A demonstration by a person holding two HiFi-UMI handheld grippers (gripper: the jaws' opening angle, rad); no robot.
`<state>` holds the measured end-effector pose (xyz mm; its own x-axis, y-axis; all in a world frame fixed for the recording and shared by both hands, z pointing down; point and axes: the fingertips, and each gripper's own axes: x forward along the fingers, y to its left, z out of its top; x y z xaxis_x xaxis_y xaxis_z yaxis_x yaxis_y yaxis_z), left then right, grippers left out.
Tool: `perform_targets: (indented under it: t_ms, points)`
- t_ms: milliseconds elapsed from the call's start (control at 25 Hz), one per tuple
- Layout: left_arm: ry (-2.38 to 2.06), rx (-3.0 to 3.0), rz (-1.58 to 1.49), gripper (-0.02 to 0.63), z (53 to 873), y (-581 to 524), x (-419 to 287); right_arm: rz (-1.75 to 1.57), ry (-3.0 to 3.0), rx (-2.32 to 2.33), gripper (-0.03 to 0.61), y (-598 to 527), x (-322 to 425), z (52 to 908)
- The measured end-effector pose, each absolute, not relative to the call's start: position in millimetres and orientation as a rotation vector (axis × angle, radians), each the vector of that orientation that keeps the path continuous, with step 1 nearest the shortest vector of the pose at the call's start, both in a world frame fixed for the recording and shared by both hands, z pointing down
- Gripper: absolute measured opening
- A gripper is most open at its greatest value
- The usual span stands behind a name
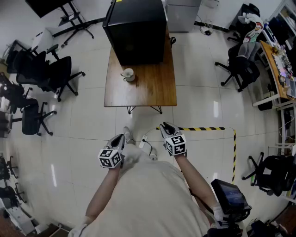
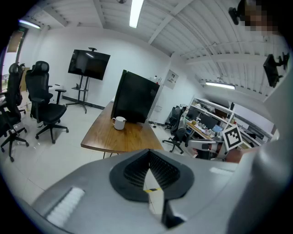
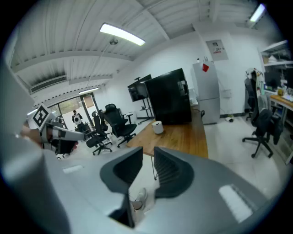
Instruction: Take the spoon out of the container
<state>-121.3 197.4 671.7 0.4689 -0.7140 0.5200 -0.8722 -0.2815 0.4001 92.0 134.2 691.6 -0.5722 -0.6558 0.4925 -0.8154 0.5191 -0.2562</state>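
A white mug-like container (image 1: 128,74) stands on the wooden table (image 1: 152,90), just in front of a big black box (image 1: 136,30). The same container shows small in the left gripper view (image 2: 119,122) and in the right gripper view (image 3: 158,127). Any spoon in it is too small to make out. My left gripper (image 1: 121,138) and right gripper (image 1: 165,126) are held close to my body, over the floor and well short of the table. Both point toward the table. The left gripper (image 2: 149,155) has its jaws together and empty. The right gripper (image 3: 148,155) is also shut on nothing.
Black office chairs (image 1: 46,74) crowd the left side, and another chair (image 1: 240,69) stands by a cluttered desk (image 1: 280,65) on the right. Yellow-black tape (image 1: 203,128) marks the floor near my right gripper. A grey cabinet (image 1: 182,14) stands behind the table.
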Motion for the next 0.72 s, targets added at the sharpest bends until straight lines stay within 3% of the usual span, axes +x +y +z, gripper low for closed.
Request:
perform_targets:
  t_ms: [720]
  points:
    - [-1.171,2.146,0.341,-0.012,684.7,10.0,-236.7,0.586,-2.339,1.229,0.080,-37.6,-42.9,684.3]
